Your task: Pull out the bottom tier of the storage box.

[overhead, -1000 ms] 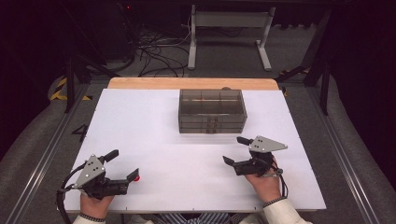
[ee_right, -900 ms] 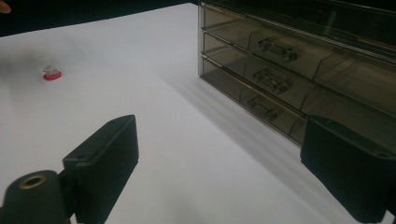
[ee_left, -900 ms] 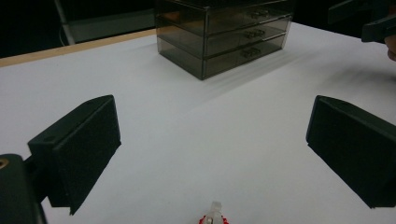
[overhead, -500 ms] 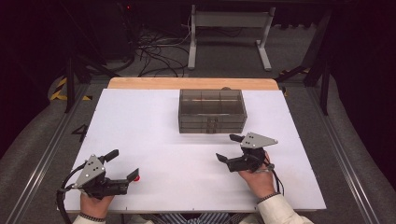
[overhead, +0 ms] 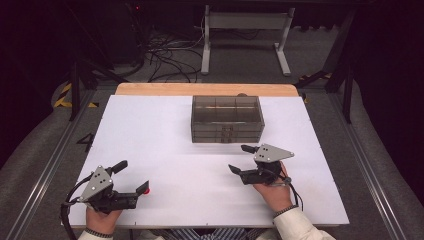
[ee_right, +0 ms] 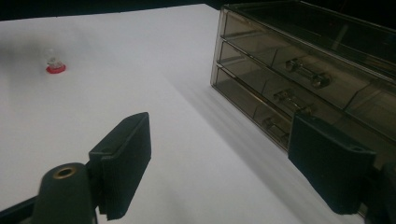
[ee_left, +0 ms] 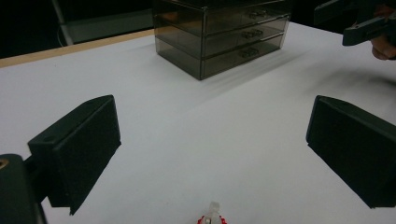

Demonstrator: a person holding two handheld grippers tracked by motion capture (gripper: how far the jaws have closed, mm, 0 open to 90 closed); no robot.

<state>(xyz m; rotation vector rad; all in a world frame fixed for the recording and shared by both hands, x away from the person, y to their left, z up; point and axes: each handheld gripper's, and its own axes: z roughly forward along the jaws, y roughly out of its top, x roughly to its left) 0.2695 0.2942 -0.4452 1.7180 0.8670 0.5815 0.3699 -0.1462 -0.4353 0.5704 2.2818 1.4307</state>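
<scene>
Right claw near the drawer box, left claw by the small red-capped piece.

I see the smoked translucent plastic three-drawer box (overhead: 227, 119) standing upright at the far middle of the white table (overhead: 165, 140), all drawers pushed in, metal handles facing me. My right claw (overhead: 242, 159) hangs just in front of its right corner, apart from it; its jaws have just been closing but stand released with nothing between. The small clear piece with a red base (overhead: 146, 189) sits on the table at the near left, well apart from the box. My left claw (overhead: 134, 176) is released, jaws wide, the piece just ahead between them, untouched.
</scene>
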